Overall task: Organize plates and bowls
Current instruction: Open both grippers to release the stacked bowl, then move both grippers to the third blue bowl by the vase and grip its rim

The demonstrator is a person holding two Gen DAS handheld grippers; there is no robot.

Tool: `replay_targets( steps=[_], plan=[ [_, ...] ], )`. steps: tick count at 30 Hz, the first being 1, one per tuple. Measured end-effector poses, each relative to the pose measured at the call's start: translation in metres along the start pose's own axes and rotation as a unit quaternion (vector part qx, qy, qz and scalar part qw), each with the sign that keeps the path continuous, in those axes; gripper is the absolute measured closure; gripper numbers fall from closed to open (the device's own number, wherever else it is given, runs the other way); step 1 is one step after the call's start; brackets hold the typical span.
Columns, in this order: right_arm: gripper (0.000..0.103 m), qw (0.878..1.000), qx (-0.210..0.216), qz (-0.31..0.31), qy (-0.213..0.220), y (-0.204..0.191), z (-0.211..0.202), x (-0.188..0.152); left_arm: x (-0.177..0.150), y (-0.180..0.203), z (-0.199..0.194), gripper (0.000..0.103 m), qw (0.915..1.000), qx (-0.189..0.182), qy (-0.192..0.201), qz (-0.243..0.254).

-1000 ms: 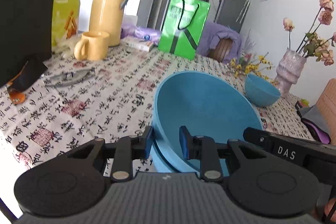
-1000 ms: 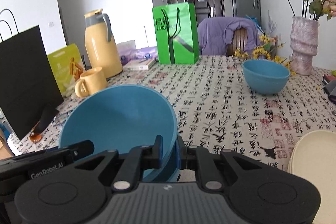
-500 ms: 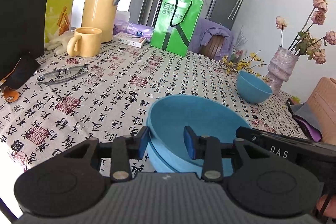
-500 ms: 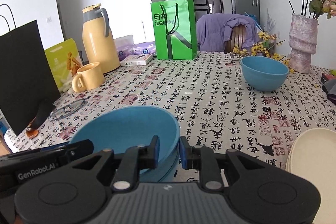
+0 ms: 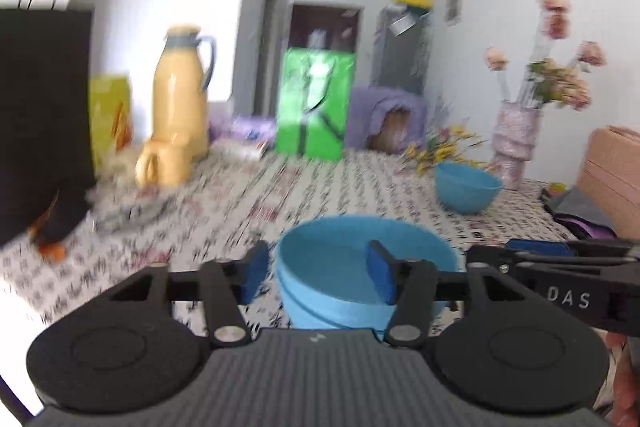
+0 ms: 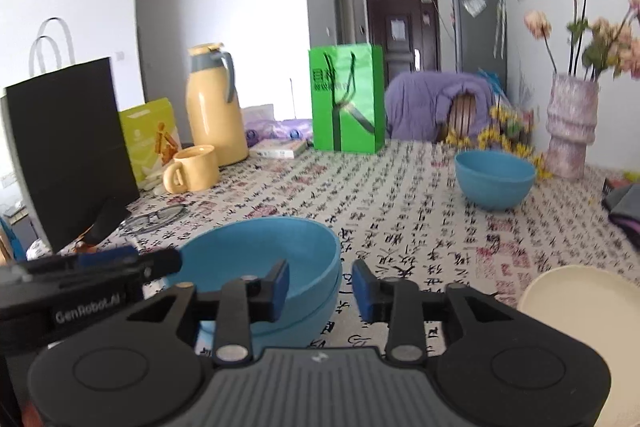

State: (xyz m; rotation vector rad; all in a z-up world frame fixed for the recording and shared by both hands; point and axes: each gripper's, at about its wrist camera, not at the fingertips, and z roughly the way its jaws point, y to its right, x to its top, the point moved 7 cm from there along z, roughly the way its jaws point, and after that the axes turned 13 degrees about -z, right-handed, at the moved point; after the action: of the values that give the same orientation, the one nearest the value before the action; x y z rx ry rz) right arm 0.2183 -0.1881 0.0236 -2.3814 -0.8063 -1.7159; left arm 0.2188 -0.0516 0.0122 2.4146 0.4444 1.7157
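Observation:
Two blue bowls sit nested as a stack [image 5: 340, 291] [image 6: 260, 263] on the patterned tablecloth, right in front of both grippers. My left gripper [image 5: 318, 277] is open, its fingers either side of the stack's left rim, not gripping. My right gripper [image 6: 319, 291] is open, its fingers either side of the stack's right rim. A third blue bowl [image 5: 466, 191] [image 6: 494, 183] stands alone farther back on the right. A cream plate [image 6: 580, 311] lies at the near right.
On the left stand a black paper bag [image 6: 68, 151], a yellow mug [image 6: 194, 173] and a yellow thermos [image 6: 216, 107]. A green bag [image 6: 346, 99] stands at the back. A vase with flowers [image 6: 570, 131] is at the far right. Glasses [image 6: 156, 217] lie near the black bag.
Both grippers have opened and let go of the blue bowl, which now rests nested in the bowl below. The left wrist view is blurred by motion as the gripper draws back.

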Motion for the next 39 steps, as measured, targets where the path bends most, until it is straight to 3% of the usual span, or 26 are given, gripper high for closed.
replay_targets(
  steps=[9,14,21,30,35,39],
  plan=[
    [0.04,0.998,-0.01,-0.042,0.034,-0.013,-0.069,-0.056,-0.044,0.007,-0.035,0.026,0.9978,-0.053,-0.035,0.015],
    [0.029,0.996,-0.05,-0.073,0.028,-0.005,-0.099,-0.088,-0.066,0.012,-0.044,0.023,0.9963,-0.064,-0.053,0.023],
    [0.028,0.995,-0.085,-0.039,0.017,0.024,-0.112,-0.107,-0.074,0.028,-0.046,0.019,0.9939,-0.082,-0.06,0.043],
    [0.028,0.992,-0.124,-0.002,-0.014,0.058,-0.102,-0.113,-0.07,0.049,-0.029,0.018,0.9916,-0.076,-0.079,0.068],
    [0.028,0.99,-0.133,0.034,-0.016,0.091,-0.095,-0.106,-0.034,0.077,-0.029,0.014,0.9884,-0.128,-0.05,0.065],
    [0.028,0.989,-0.13,0.063,-0.014,0.125,-0.082,-0.088,-0.002,0.101,0.001,0.013,0.9832,-0.155,-0.069,0.068]
  ],
)
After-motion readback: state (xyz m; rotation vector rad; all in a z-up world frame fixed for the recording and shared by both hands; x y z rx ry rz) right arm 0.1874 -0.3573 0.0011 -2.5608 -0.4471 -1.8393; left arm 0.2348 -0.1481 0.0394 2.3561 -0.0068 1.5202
